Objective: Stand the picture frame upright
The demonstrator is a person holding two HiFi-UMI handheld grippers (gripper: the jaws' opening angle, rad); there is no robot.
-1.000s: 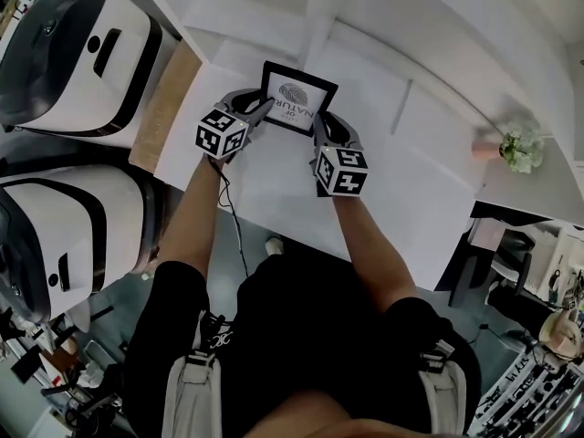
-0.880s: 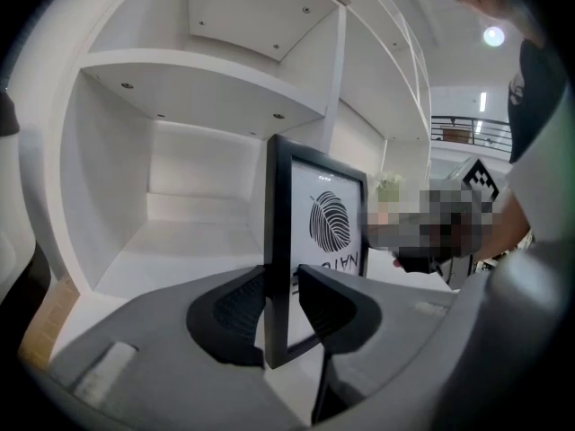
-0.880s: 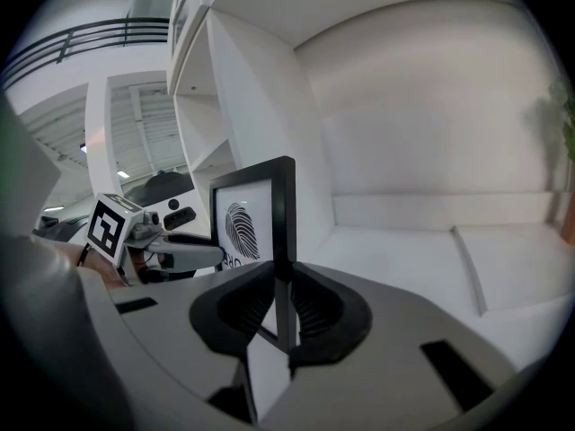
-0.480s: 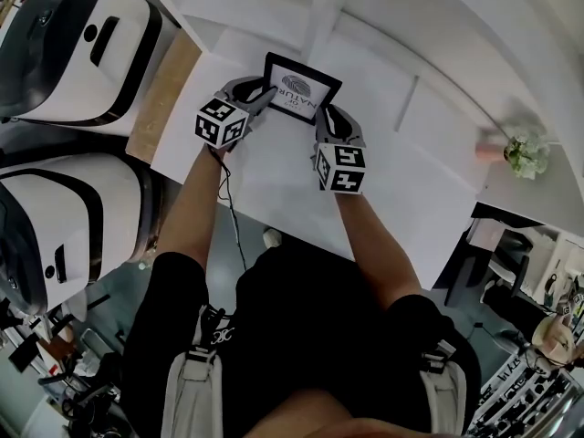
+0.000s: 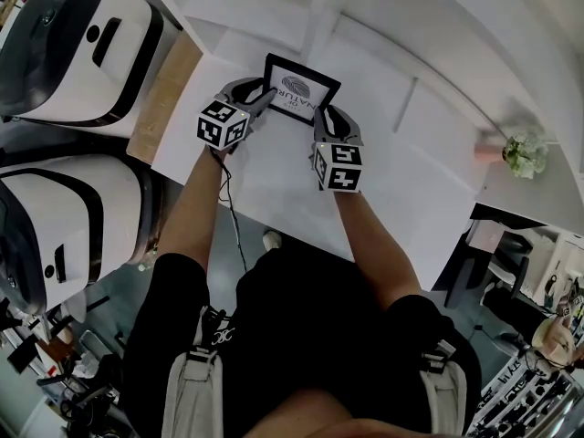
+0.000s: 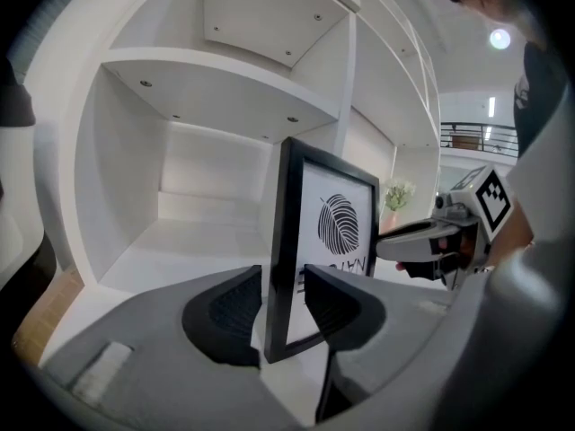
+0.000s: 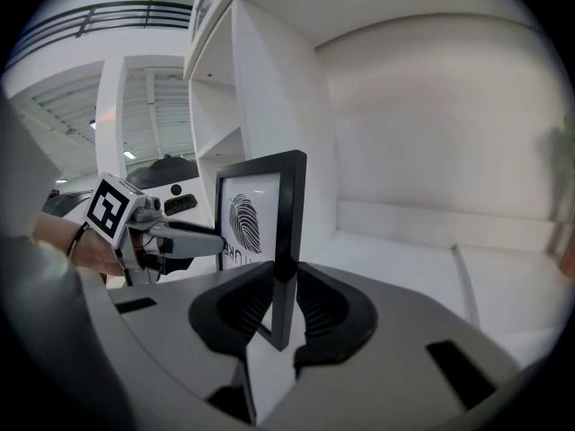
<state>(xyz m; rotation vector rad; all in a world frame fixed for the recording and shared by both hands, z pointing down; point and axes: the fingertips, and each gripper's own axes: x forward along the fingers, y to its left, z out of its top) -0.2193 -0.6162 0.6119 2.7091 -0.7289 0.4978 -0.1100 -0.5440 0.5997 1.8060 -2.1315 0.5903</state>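
Where the picture frame point(image 5: 301, 88) stands: in the upper middle of the head view, on the white shelf board point(image 5: 274, 176). It rests on its lower edge, with the leaf print turned toward the person.
Frame posture: both gripper views show it near vertical. Whether it leans on a rear support I cannot tell, because no view shows its back.
Left gripper point(image 6: 283, 305): it is at the frame's left side in the head view. Its jaws are opening with the frame's edge between them. A thin gap shows at one pad, so it does not seem to press.
Right gripper point(image 7: 283, 281): it is at the frame's right side. Its jaws are closed onto the edge, the pads press both faces, and it holds the frame.
Done: the raising itself looks complete, in my judgement.
Left to do: the right jaws must let go, and both grippers must draw back without knocking the frame. Only then is it sure that the frame stands alone.
Around: a small flower pot point(image 5: 518, 149) is at the right edge of the head view, well apart. Two white machines point(image 5: 78, 48) are at the left.
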